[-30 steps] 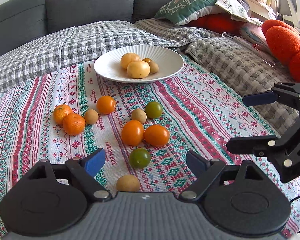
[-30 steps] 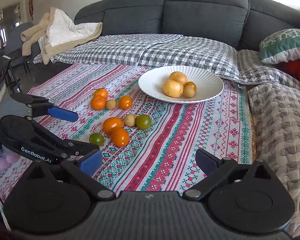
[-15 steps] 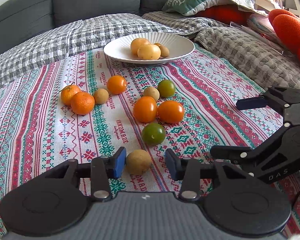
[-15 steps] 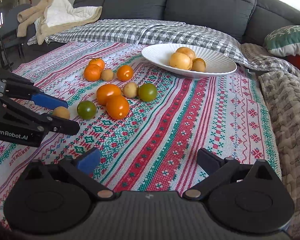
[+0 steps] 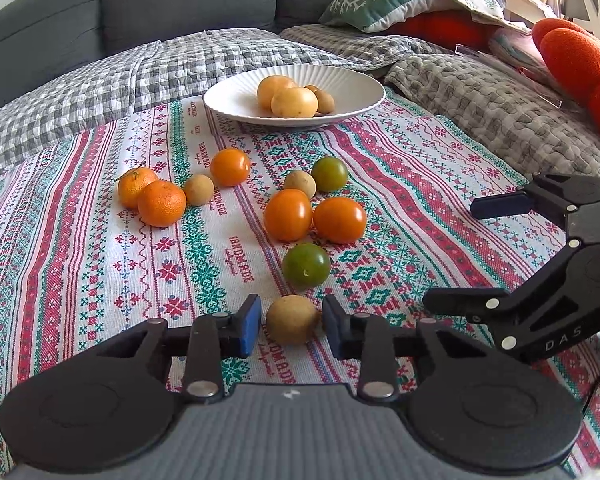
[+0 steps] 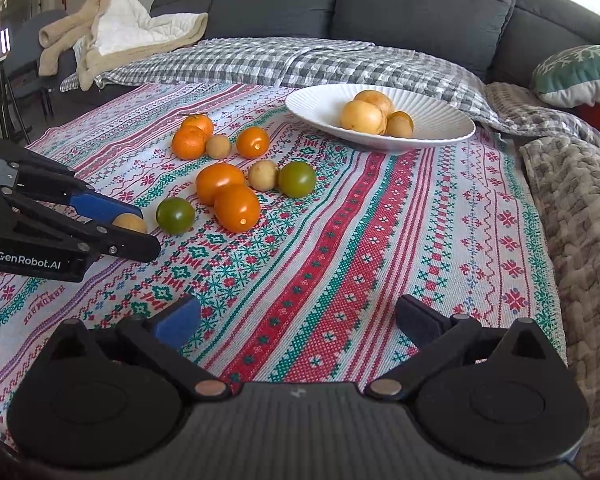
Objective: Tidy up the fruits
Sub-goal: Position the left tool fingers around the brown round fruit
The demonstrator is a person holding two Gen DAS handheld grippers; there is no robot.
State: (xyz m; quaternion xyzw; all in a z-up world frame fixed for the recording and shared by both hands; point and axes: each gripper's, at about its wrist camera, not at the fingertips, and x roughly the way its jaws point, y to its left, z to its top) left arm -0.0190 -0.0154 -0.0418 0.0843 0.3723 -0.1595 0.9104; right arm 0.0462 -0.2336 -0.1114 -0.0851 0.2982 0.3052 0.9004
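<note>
A small tan round fruit lies on the patterned cloth between the fingers of my left gripper; the right pad touches it, a thin gap shows at the left pad. It also shows in the right wrist view. A green tomato lies just beyond it, then two orange tomatoes. A white plate at the back holds several yellow and tan fruits. My right gripper is open and empty over the cloth, right of the left gripper.
Two mandarins, a tan fruit, an orange tomato, another tan fruit and a green tomato lie scattered mid-cloth. Grey checked quilt and sofa behind; pillows and orange cushions at right.
My left gripper came down and forward around the tan fruit and its fingers closed in on it. My right gripper dropped lower and stayed open.
</note>
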